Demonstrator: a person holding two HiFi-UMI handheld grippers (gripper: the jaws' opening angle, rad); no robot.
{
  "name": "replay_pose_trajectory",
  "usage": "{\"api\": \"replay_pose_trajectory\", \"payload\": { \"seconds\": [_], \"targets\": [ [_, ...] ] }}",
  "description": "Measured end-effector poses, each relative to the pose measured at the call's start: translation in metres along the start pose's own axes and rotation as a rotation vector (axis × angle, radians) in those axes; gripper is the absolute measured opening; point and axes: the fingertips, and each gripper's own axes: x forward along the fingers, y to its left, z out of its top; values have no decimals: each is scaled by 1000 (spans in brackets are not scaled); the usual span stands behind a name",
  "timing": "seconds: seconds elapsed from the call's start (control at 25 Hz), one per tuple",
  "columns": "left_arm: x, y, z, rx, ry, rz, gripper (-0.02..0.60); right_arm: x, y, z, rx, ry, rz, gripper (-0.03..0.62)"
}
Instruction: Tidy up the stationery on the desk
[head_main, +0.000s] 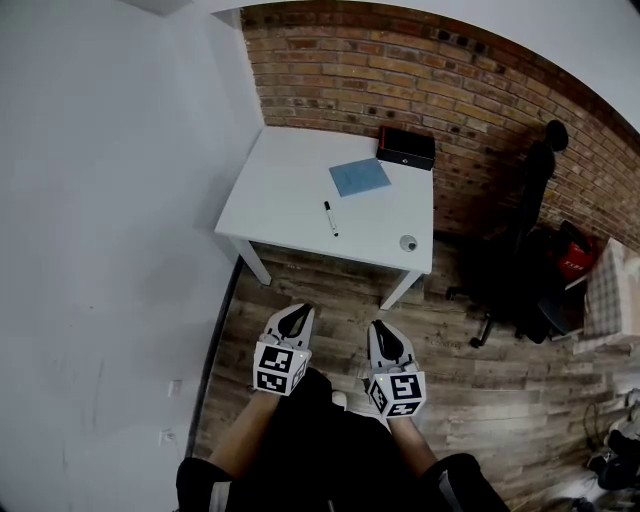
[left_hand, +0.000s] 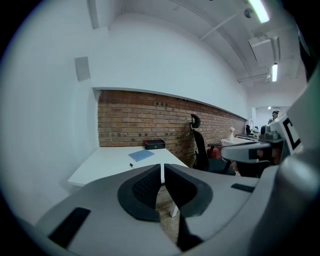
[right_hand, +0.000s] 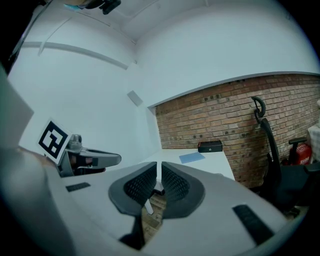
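Observation:
A white desk (head_main: 290, 190) stands against the brick wall. On it lie a blue notebook (head_main: 360, 176), a black-and-white marker pen (head_main: 330, 218), a black box (head_main: 406, 147) at the far edge and a small round object (head_main: 408, 243) near the front right corner. My left gripper (head_main: 297, 312) and right gripper (head_main: 384, 329) hang side by side over the wooden floor, short of the desk's front edge, both shut and empty. The left gripper view shows the notebook (left_hand: 142, 155) and box (left_hand: 155, 144) beyond the closed left gripper (left_hand: 162, 168). The right gripper (right_hand: 158, 165) faces the same desk (right_hand: 210, 162).
A black office chair (head_main: 520, 250) stands right of the desk beside the brick wall (head_main: 450, 70), with a red object (head_main: 576, 258) and a checked cloth (head_main: 615, 290) further right. A white wall (head_main: 100, 200) runs along the left. The person's legs fill the bottom of the head view.

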Motion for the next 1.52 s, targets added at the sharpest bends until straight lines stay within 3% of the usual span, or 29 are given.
{"api": "replay_pose_trajectory", "payload": {
  "seconds": [0.56, 1.52],
  "targets": [
    [69, 35, 5, -23, 5, -34, 29, 69, -26, 6, -12, 16, -12, 25],
    [288, 208, 71, -23, 60, -175, 29, 332, -87, 57, 13, 94, -102, 25]
  ]
}}
